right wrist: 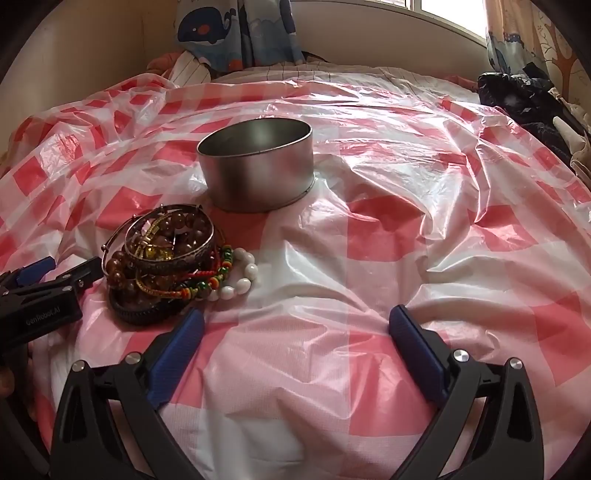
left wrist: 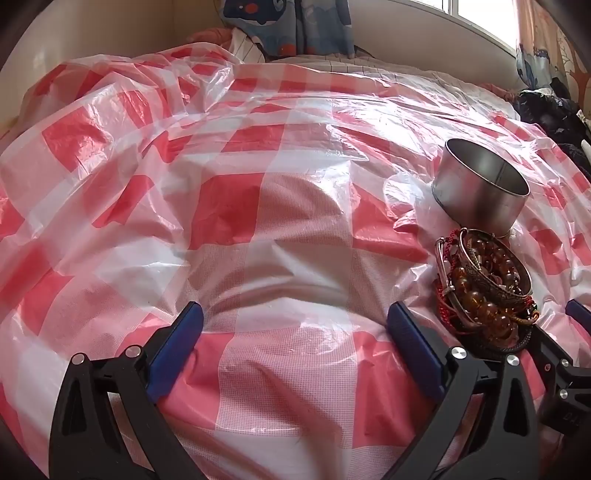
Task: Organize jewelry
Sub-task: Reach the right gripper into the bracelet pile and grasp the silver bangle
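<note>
Both grippers were held wide apart, nothing clamped: left gripper (left wrist: pixel 295 332) and right gripper (right wrist: pixel 295 332) were angled down over the checked plastic sheet (right wrist: pixel 369 258). The jewelry pile (right wrist: pixel 166 258) of bangles and bead bracelets was left heaped between them, just in front of the round metal tin (right wrist: pixel 258 177). The tin was seen open-topped and apparently empty, likely staged as the receptacle. No piece had yet been picked.

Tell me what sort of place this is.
Probably a bedroom: a soft, bed-like surface under a red-checked plastic sheet, whale-print curtains by a window, clothes piled at the edge.
</note>
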The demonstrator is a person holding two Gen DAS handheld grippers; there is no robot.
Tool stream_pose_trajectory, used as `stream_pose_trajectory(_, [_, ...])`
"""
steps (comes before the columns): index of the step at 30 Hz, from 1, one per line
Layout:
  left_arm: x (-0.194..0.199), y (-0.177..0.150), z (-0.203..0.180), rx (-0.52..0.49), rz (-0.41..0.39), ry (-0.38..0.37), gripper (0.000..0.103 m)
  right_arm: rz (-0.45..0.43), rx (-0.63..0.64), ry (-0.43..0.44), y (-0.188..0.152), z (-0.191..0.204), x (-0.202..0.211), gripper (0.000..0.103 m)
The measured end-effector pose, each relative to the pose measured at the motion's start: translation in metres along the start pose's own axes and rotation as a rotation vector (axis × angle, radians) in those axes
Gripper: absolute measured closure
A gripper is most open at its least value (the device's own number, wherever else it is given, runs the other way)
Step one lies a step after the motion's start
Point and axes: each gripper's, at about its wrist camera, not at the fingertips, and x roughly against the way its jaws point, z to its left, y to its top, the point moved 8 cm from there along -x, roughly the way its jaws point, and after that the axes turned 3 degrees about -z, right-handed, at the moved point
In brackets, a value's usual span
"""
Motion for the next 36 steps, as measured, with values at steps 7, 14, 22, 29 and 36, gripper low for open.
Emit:
stream_pose_trajectory(7, [0.000, 0.000, -0.001, -0.003, 0.000, 0.004, 0.007, 0.000, 0.000, 0.000, 0.000, 0.000, 0.000, 0.007])
stream_pose_trajectory(14, [0.001, 0.001, -0.003, -0.002, 0.001, 0.006, 0.007, -0.004, -0.002, 0.005, 0.001, -0.001, 0.002, 0.007])
stream_pose_trajectory(22, [0.000, 0.000, -0.003, -0.004, 0.000, 0.007, 0.007, -0.093, 0.014, 0.079, 0.013, 0.010, 0.017, 0.007])
stream_pose_trajectory(29, [0.000, 0.000, -0.003, -0.004, 0.000, 0.007, 0.007, -0.143, 0.061, 0.203, 0.032, 0.035, 0.028, 0.007])
stream_pose_trajectory(36, [0.000, 0.000, -0.003, -0.004, 0.000, 0.007, 0.007, -0.053, 0.077, 0.299, 0.045, 0.057, 0.007, 0.014])
